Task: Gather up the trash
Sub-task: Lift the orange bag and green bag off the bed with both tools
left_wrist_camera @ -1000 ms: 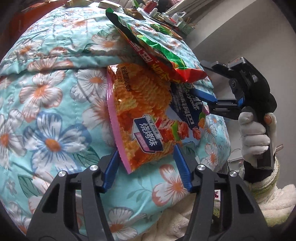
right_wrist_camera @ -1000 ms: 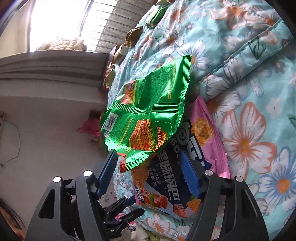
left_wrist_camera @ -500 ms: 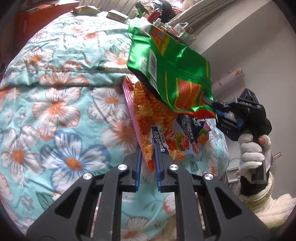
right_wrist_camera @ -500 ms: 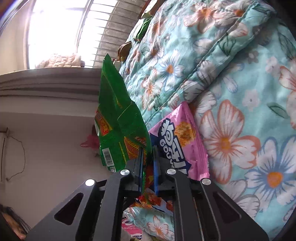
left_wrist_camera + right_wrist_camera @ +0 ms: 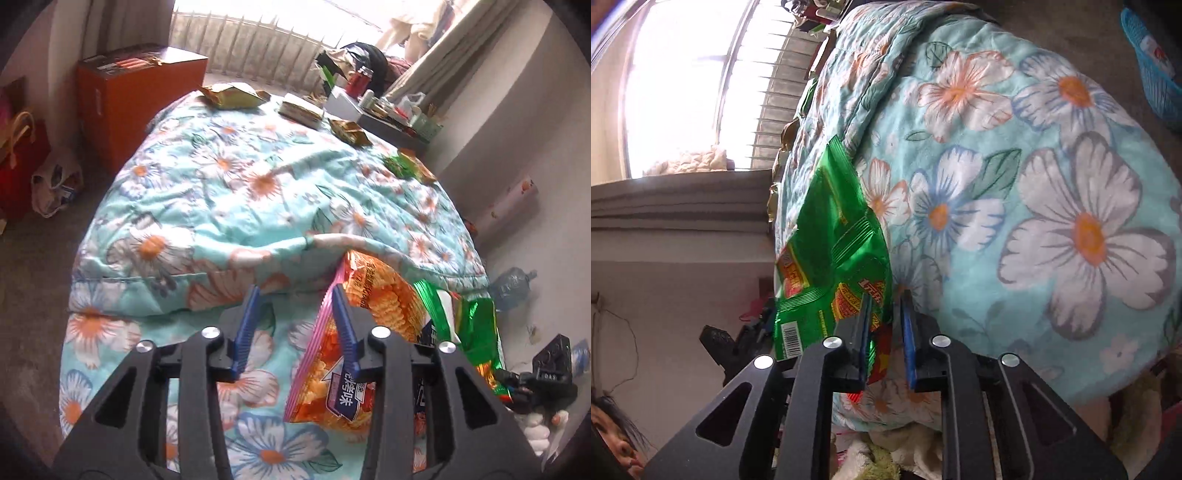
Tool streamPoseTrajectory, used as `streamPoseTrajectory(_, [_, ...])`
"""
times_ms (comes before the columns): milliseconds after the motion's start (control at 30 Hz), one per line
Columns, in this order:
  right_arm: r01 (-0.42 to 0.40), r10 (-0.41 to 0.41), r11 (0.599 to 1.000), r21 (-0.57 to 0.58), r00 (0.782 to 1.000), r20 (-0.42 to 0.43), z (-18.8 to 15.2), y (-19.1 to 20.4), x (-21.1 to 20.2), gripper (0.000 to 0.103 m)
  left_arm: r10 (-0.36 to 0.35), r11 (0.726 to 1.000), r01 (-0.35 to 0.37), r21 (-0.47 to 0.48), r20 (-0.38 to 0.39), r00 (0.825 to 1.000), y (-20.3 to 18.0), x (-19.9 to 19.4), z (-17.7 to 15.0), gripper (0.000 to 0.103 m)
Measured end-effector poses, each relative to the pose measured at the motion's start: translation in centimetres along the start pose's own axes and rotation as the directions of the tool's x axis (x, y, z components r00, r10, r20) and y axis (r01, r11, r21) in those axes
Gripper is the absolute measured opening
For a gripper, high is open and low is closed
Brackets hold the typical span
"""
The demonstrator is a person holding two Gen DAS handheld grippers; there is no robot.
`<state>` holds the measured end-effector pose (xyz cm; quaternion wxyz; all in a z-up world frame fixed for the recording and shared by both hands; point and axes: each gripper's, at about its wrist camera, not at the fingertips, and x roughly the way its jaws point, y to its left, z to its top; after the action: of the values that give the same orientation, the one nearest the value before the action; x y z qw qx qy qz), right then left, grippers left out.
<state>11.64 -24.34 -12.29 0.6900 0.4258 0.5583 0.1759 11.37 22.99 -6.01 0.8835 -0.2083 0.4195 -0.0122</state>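
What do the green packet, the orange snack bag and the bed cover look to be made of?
Green packet: thin metallised plastic film, glossy; it creases sharply and glints.
Orange snack bag: printed plastic film, shiny, with a ribbed pink heat-sealed edge.
Bed cover: soft quilted fabric, matte, floral print, with stitch lines and puffy folds; probably cotton or polyester, the look leaves it open.

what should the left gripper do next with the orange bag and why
Probably shift right and reclose. The left gripper is opening, and the orange bag lies on the quilt beside its right finger, with only its pink edge inside the gap.
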Motion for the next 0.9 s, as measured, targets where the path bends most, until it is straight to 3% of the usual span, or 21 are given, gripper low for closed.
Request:
streamPoseTrajectory(33, [0.038, -0.037, 0.998, -0.05, 0.999, 0.02, -0.1, 0.4, -0.8, 0.049, -0.004, 1.0, 0.004, -0.015, 0.009, 1.0, 0.6, -0.2, 0.3, 0.043])
streamPoseTrajectory(133, [0.165, -0.141, 0.96, -0.225, 0.983, 0.118, -0.4, 2.5, -3.3, 0.05, -0.032, 0.999, 0.032, -0.025, -0.008, 0.999, 1.2, -1.5, -0.8, 0.043])
streamPoseTrajectory(200, [0.211, -0.16, 0.922, -0.324, 0.971, 0.176, 0.3, 4.3, -4.5, 0.052, -0.071, 0.997, 0.07, -0.009, -0.063, 0.995, 0.7, -1.7, -2.2, 0.043])
streamPoseTrajectory(300, [0.216, -0.135, 0.859, -0.465, 0.97, 0.201, 1.6, 7.9, -4.8, 0.06, -0.193, 0.981, 0.196, -0.005, -0.203, 0.96, -0.2, -1.6, -5.1, 0.043])
streamPoseTrajectory(367, [0.192, -0.111, 0.788, -0.585, 0.979, 0.172, 2.1, 11.0, -3.7, 0.07, -0.254, 0.965, 0.262, -0.007, -0.268, 0.929, -1.2, -1.2, -7.1, 0.043])
streamPoseTrajectory(500, [0.066, -0.121, 0.63, -0.774, 0.993, -0.014, 2.7, 15.4, 1.7, 0.078, -0.289, 0.95, 0.312, 0.019, -0.329, 0.899, -3.2, -0.5, -9.5, 0.043])
streamPoseTrajectory(600, [0.029, -0.219, 0.545, -0.838, 0.97, -0.108, 3.9, 16.6, 6.5, 0.078, -0.305, 0.944, 0.331, 0.019, -0.34, 0.89, -4.1, 0.0, -10.2, 0.043])
streamPoseTrajectory(667, [0.034, -0.284, 0.512, -0.859, 0.95, -0.132, 4.6, 16.4, 8.8, 0.078, -0.309, 0.942, 0.334, 0.018, -0.339, 0.889, -4.3, 0.1, -10.3, 0.043])
streamPoseTrajectory(733, [-0.007, -0.32, 0.501, -0.865, 0.928, -0.192, 5.7, 16.3, 11.2, 0.078, -0.321, 0.94, 0.341, 0.001, -0.333, 0.887, -4.2, 0.4, -10.2, 0.043])
streamPoseTrajectory(900, [-0.19, -0.279, 0.612, -0.768, 0.856, -0.434, 7.5, 14.7, 14.3, 0.078, -0.396, 0.918, 0.379, -0.118, -0.324, 0.859, -2.7, 1.9, -9.9, 0.043])
